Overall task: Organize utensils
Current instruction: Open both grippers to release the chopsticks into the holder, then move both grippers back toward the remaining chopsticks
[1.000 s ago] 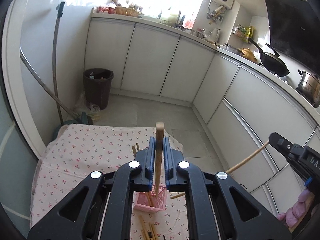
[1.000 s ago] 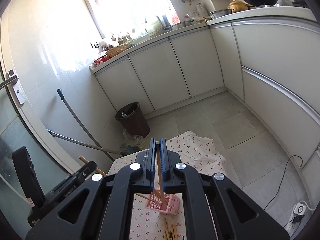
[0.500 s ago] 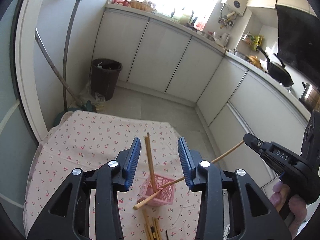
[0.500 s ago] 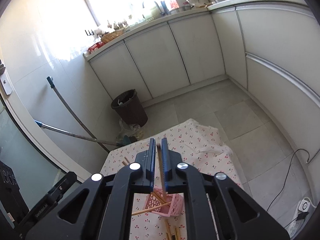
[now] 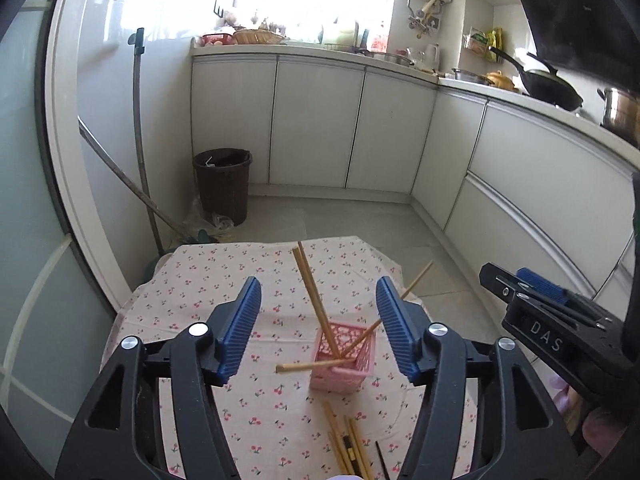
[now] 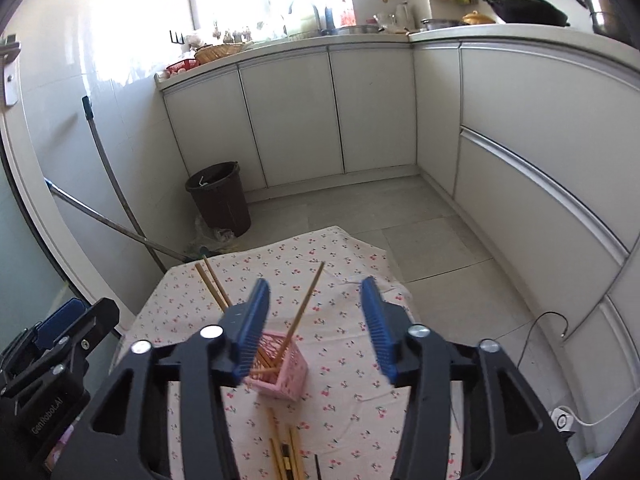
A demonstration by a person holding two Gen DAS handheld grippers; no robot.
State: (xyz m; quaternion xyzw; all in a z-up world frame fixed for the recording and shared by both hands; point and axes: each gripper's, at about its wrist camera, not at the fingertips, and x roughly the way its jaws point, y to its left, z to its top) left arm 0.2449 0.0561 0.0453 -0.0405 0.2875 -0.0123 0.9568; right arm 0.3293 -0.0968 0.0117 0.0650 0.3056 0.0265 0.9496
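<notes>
Pink lattice basket (image 5: 345, 362), wooden chopsticks (image 5: 310, 286) leaning inside, both grippers opening, empty

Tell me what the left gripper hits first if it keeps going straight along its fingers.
Probably the chopsticks leaning out of the pink basket, then the basket; depth is unclear. The left gripper is opening, gripping nothing.

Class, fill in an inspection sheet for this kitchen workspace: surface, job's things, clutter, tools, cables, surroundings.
Surface: cherry-print cloth covering a table.
Job's things: pink basket with chopsticks leaning out; loose chopsticks lying in front of it.
Clutter: nothing seen.
Tools: left tool and right tool both opening, gripping nothing.
Cables: black cable and white power strip on the floor.
Surroundings: bin, mop handles, white cabinets, wok.
</notes>
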